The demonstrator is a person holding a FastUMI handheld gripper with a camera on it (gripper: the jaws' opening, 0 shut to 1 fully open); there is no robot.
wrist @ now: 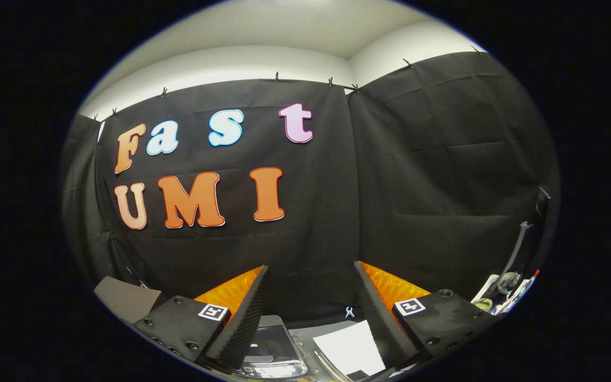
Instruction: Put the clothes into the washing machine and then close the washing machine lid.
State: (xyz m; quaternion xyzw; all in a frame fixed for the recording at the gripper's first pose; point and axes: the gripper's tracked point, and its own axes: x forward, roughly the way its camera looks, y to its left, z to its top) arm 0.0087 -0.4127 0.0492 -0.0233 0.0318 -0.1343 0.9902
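My gripper point(312, 266) is open and held high, with nothing between its fingers point(252, 307). It points at the black cloth wall. Low down between the fingers, close beneath me, lies a grey rounded top with a glossy clear panel point(271, 345), which looks like the washing machine's lid. I cannot tell whether that lid is open or closed. A white sheet point(350, 350) lies flat just right of it, partly under the right finger.
A small clip point(349, 313) hangs at the foot of the wall ahead. A grey board point(125, 300) leans beyond the left finger. Far right, a cluster of small items point(507, 294) and a dark stand point(528, 233) sit by the side wall.
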